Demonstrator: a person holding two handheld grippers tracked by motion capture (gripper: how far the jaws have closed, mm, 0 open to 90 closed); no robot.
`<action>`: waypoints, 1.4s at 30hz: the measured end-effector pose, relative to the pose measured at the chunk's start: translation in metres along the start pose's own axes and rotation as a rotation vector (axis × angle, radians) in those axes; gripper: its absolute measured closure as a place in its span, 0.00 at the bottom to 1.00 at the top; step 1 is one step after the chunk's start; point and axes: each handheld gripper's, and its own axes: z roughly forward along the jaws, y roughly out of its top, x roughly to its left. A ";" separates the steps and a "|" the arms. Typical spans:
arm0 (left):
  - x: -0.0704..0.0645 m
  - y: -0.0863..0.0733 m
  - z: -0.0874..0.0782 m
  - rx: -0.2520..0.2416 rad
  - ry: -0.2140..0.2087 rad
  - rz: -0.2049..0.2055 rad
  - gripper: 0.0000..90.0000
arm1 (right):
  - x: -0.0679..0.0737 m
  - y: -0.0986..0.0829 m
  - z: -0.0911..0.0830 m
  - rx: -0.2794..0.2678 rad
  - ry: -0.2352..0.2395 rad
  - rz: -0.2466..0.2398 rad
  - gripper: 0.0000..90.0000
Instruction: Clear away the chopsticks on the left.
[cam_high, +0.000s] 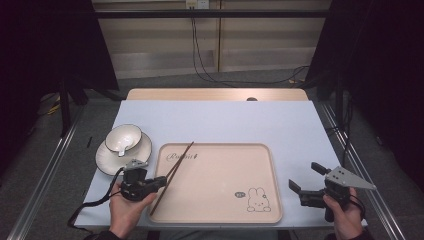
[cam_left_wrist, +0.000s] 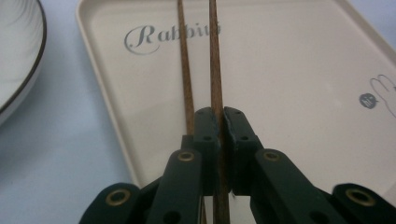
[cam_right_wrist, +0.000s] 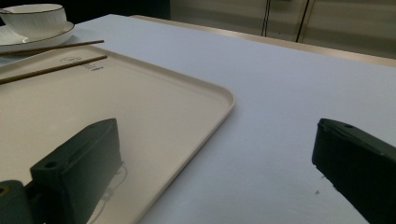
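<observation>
Gripping one of the two chopsticks (cam_high: 172, 172), the left gripper (cam_high: 159, 181) sits at the 8 o'clock area of the table (cam_high: 215, 120), over the left rim of the tray (cam_high: 220, 207). In the left gripper view, the jaws are pressed together on the right-hand stick (cam_left_wrist: 215, 70), which runs up between them toward 12 o'clock. The second stick (cam_left_wrist: 185, 65) lies just beside it at the left and passes outside the left jaw; whether that jaw touches it cannot be told. Both sticks point across the tray's printed script word (cam_left_wrist: 172, 36).

In the high view, the chopsticks slant from the tray's lower left edge up toward 1 o'clock, with the tips near the tray's upper left corner.

A white bowl (cam_high: 123, 138) stands on a white plate (cam_high: 107, 160) at 10 o'clock from the tray, off the tray and on the table surface.

The right gripper (cam_high: 306, 181) is held at the 4 o'clock corner of the table, just beside the tray's right edge. Its jaws stand wide apart and hold nothing. In the right gripper view, one jaw lies above the tray and the other above the bare table. A rabbit drawing (cam_high: 257, 200) marks the tray's lower right corner.
</observation>
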 end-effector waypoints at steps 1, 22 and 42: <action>0.000 -0.001 0.002 0.005 0.005 -0.005 0.94 | 0.000 0.000 0.000 0.000 0.001 0.000 0.01; -0.011 -0.002 0.028 0.095 0.075 0.006 0.94 | 0.000 0.000 0.000 -0.004 0.001 0.005 0.01; -0.012 -0.003 0.031 0.100 0.067 0.022 0.91 | 0.001 0.000 0.000 0.000 0.006 0.009 0.01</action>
